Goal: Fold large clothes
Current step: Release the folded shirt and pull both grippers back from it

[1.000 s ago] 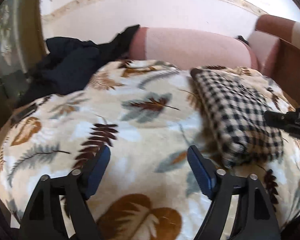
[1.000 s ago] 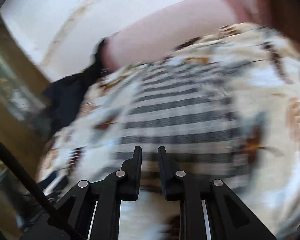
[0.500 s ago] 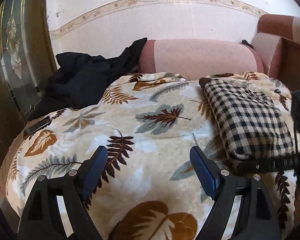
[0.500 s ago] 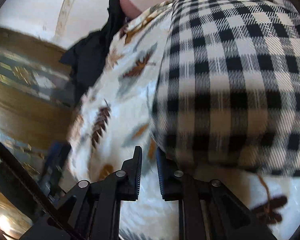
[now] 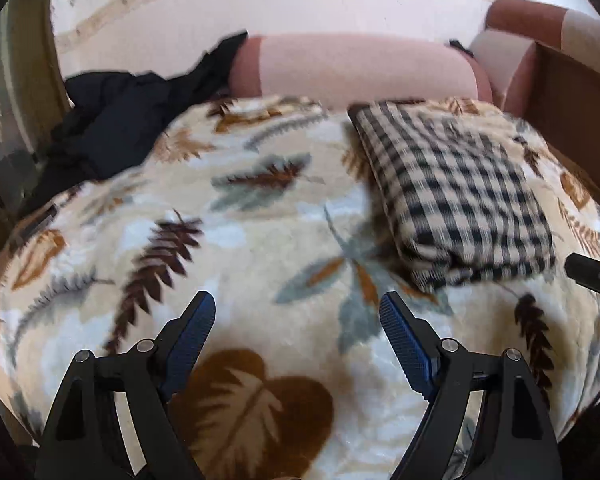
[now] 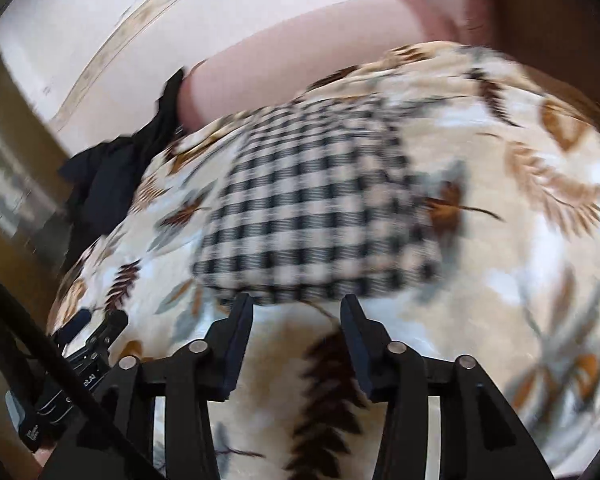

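Observation:
A folded black-and-cream checked garment [image 5: 456,196] lies on the leaf-patterned blanket [image 5: 260,240], at the right in the left wrist view and in the middle of the right wrist view [image 6: 320,216]. My left gripper [image 5: 296,336] is open and empty, above the blanket to the left of the garment. My right gripper [image 6: 296,336] is open and empty, just in front of the garment's near edge; its tip shows at the right edge of the left wrist view [image 5: 592,272]. A dark crumpled garment [image 5: 120,124] lies at the back left.
A pink bolster [image 5: 352,68] runs along the back against the white wall. A pink armchair [image 5: 540,40] and a brown cardboard box [image 5: 572,100] stand at the right. A wooden glazed door [image 6: 12,184] is at the left.
My right gripper has opened and drawn back from the checked garment, which now lies free on the blanket. My left gripper stays open and has shifted only slightly.

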`<state>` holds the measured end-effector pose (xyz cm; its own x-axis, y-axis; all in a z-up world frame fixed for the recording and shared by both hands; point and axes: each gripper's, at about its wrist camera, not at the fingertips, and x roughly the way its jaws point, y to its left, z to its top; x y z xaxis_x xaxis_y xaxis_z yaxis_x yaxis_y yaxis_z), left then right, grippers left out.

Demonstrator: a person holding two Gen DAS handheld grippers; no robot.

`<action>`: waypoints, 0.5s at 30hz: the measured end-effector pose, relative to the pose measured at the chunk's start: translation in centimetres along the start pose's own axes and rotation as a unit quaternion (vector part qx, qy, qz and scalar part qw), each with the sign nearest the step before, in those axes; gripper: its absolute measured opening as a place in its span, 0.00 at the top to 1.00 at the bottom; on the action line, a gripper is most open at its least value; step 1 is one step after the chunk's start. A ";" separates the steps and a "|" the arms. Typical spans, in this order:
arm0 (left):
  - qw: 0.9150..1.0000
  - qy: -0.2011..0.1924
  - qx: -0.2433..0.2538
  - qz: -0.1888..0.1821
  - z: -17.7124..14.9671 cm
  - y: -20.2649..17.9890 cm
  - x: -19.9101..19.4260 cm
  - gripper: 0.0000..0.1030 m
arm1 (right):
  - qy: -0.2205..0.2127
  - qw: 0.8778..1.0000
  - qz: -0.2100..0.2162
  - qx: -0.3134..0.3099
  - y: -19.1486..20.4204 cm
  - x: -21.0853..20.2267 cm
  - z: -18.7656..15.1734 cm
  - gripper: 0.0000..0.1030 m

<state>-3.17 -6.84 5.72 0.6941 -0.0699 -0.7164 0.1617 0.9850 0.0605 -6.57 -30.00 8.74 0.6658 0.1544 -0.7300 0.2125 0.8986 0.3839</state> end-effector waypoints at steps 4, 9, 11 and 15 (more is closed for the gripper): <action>0.999 0.043 0.004 -0.010 -1.1 -1.1 1.7 0.19 | -0.003 1.000 -0.022 0.008 -1.4 -0.2 -0.3 0.51; 0.995 0.103 0.001 -0.018 -2.6 -1.9 4.3 0.19 | -0.006 0.999 -0.042 -0.005 -1.2 0.1 -0.3 0.50; 0.995 0.099 -0.005 -0.018 -2.9 -1.8 4.4 0.19 | 0.000 0.999 -0.033 -0.004 -1.0 0.6 -0.3 0.50; 0.995 0.100 -0.008 -0.018 -3.0 -1.7 4.6 0.16 | 0.005 0.999 -0.034 -0.019 -0.2 1.2 -0.5 0.50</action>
<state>-2.36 -8.37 0.26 0.5351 -0.0748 -0.8415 0.1719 0.9849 0.0218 -6.18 -29.73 7.47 0.6433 0.0958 -0.7596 0.2303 0.9220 0.3113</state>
